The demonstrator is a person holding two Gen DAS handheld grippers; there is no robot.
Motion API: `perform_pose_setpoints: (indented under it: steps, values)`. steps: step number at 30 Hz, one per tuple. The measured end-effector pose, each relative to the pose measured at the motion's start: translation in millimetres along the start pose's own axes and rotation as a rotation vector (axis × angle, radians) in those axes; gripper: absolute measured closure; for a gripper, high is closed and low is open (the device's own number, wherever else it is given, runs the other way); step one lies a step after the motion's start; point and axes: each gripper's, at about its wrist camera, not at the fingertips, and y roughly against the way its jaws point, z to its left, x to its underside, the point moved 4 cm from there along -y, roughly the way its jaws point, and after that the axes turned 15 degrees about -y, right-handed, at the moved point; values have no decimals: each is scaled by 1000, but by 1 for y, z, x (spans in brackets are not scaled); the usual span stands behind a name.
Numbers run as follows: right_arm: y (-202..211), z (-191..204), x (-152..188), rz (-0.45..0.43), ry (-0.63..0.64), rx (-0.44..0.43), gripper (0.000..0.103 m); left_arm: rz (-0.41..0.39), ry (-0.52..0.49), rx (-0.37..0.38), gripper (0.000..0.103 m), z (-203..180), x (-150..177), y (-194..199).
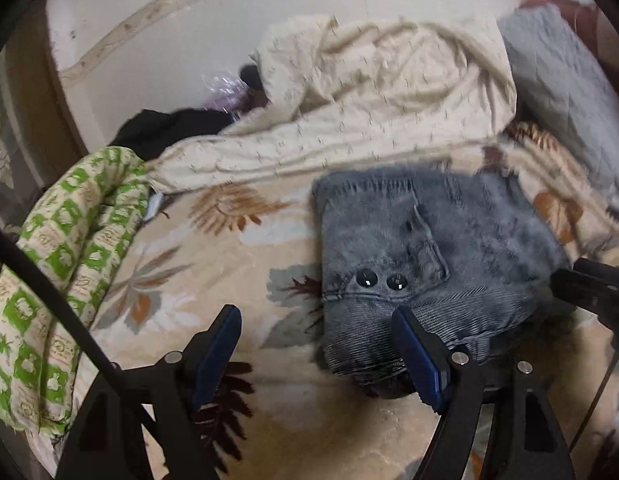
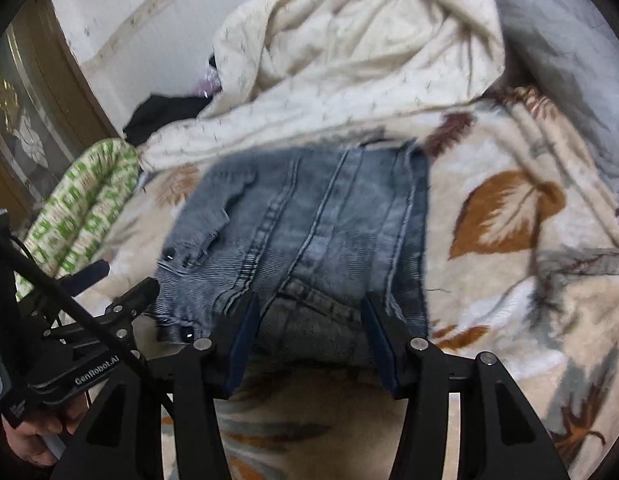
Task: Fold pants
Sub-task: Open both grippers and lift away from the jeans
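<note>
Jeans lie folded into a compact grey-blue bundle on the leaf-print blanket covering the bed, waistband end nearest both cameras. Two dark buttons show on the near edge of the jeans in the left wrist view.

Left gripper: fingers spread wide, holding nothing. Its right finger sits over the near left corner of the jeans; its left finger is over bare blanket, left of the jeans. Can't tell if the finger touches the denim.

Right gripper: fingers also spread wide, nothing clamped. Both fingertips sit over the near edge of the jeans, waistband fabric visible in the gap between them. Contact unclear.

In the right wrist view the left gripper shows just left of the jeans, with the hand holding it at the lower left.

Beyond the jeans: crumpled cream quilt. Left of the jeans: rolled green-and-white cloth. Black garment sits beyond that, next to the quilt. Grey pillow lies right of the quilt.

Both views are a bit motion-blurred.
</note>
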Motion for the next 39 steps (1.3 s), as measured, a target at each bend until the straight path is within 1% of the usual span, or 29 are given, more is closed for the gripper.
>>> perform_pose_setpoints:
  steps: [2, 5, 6, 8, 9, 12, 16, 18, 21, 22, 24, 26, 28, 32, 36, 39]
  values:
    - [20, 2, -1, -51, 13, 0, 49, -36, 23, -19, 23, 6, 2, 18]
    - [55, 3, 2, -117, 4, -37, 49, -67, 74, -35, 22, 11, 11, 49]
    - [63, 4, 2, -130, 0, -45, 49, -73, 86, -34, 20, 11, 14, 57]
    - [80, 5, 7, -156, -8, -57, 49, -95, 105, -24, 12, 8, 21, 78]
    - [88, 6, 11, -165, -9, -60, 49, -112, 102, -27, 11, 5, 23, 90]
    - [106, 9, 23, -192, 4, -66, 48, -171, 43, -74, 8, -5, 28, 122]
    - [122, 8, 37, -213, -7, -99, 47, -215, -3, -81, 7, -15, 33, 158]
    - [129, 8, 44, -236, -10, -120, 47, -225, -15, -72, 7, -19, 32, 171]
    - [140, 8, 50, -259, -17, -132, 46, -237, -17, -86, 6, -21, 30, 188]
    - [144, 8, 51, -261, -19, -136, 46, -238, -18, -90, 4, -20, 29, 192]
    - [151, 10, 54, -261, -14, -139, 41, -244, -4, -96, 2, -17, 27, 199]
    - [156, 12, 55, -263, -6, -132, 40, -260, 28, -99, 0, -12, 27, 205]
    - [158, 13, 56, -255, -7, -130, 40, -261, 37, -93, 0, -10, 27, 205]
    - [154, 11, 53, -225, -29, -104, 40, -205, 41, -75, 0, -7, 31, 188]
    - [143, 9, 46, -186, -58, -52, 40, -140, 64, -100, 0, 0, 38, 169]
    - [143, 11, 44, -186, -63, -53, 40, -129, 92, -119, 0, 8, 41, 165]
